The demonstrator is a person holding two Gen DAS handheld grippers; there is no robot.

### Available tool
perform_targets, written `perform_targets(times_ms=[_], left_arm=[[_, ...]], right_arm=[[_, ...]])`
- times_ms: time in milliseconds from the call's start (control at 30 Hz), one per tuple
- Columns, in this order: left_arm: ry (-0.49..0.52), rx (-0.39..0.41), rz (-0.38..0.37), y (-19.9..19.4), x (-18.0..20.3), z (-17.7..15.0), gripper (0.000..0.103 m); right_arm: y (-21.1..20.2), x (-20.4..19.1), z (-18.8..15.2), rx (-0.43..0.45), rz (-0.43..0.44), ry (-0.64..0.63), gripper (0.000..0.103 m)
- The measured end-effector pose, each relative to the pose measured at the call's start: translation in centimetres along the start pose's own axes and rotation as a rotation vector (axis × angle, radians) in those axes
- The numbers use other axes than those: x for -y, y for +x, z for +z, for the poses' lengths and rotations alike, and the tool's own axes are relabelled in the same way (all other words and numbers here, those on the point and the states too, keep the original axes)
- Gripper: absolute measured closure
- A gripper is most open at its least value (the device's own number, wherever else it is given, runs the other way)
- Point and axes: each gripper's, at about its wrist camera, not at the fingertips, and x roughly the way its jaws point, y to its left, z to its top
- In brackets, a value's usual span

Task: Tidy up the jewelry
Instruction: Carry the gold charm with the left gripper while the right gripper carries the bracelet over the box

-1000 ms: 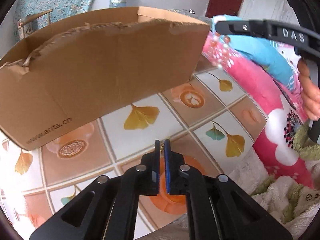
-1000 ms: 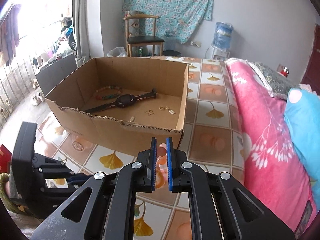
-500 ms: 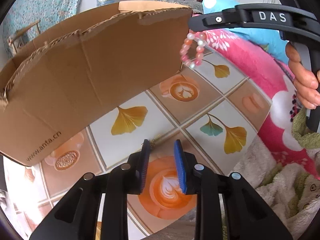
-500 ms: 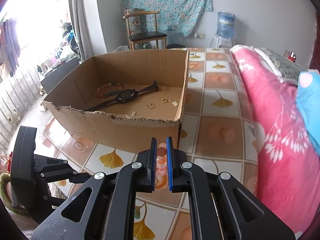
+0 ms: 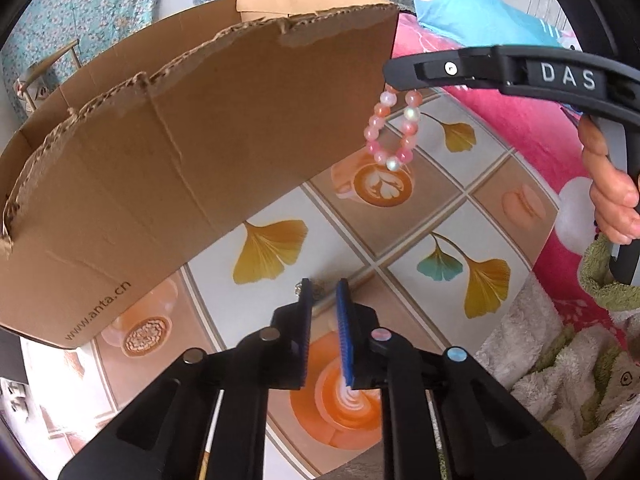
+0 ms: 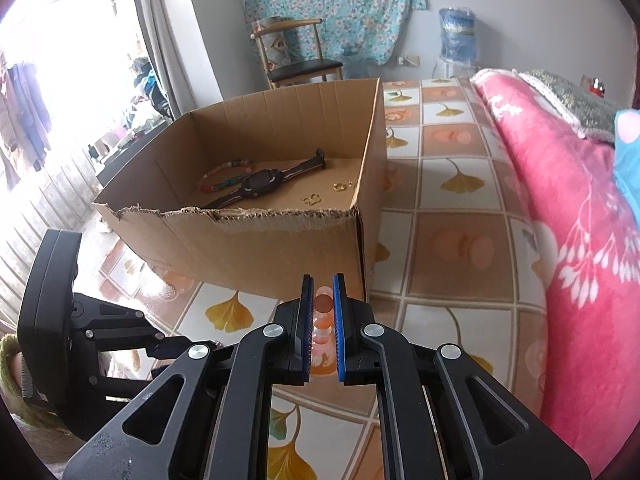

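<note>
A pink bead bracelet (image 5: 394, 132) hangs from my right gripper (image 6: 322, 292), which is shut on its beads (image 6: 323, 304), just outside the near right corner of the cardboard box (image 6: 260, 240). The box holds a black watch (image 6: 260, 186), a bead strand (image 6: 224, 174) and small gold earrings (image 6: 312, 200). My left gripper (image 5: 323, 292) points down at the tiled floor in front of the box (image 5: 180, 152). Its jaws are closing on a small silver piece (image 5: 317, 290) between the fingertips. The left gripper (image 6: 214, 346) also shows low on the left in the right wrist view.
A pink flowered blanket (image 6: 580, 240) runs along the right. Fluffy cream fabric (image 5: 560, 360) lies by the floor's near edge. A hand (image 5: 612, 188) grips the right tool. A chair (image 6: 296, 56) and a water dispenser (image 6: 456, 44) stand at the far wall.
The left jaws opened wide, then narrowed around the silver piece as the gripper shifted over the tiles. The right gripper came down with the bracelet, closer to the box's corner.
</note>
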Motion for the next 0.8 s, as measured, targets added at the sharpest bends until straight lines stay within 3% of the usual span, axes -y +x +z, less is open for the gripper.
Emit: perform_targets(times_ms=[100, 333, 800], left_arm=[[-0.009, -0.005, 0.003, 0.3, 0.0, 0.4, 0.102], [0.015, 0.008, 0.033, 0.3, 0.9, 0.7, 0.103], [-0.056, 0.154, -0.011, -7.4, -0.7, 0.9, 0.103]], right_arm=[[0.3, 0.3, -0.3, -0.005, 0.019, 0.009, 0.096], [0.4, 1.1, -0.5, 0.0, 0.043, 0.035, 0.096], [-3.0, 1.1, 0.7, 0.081, 0.059, 0.032, 0.096]])
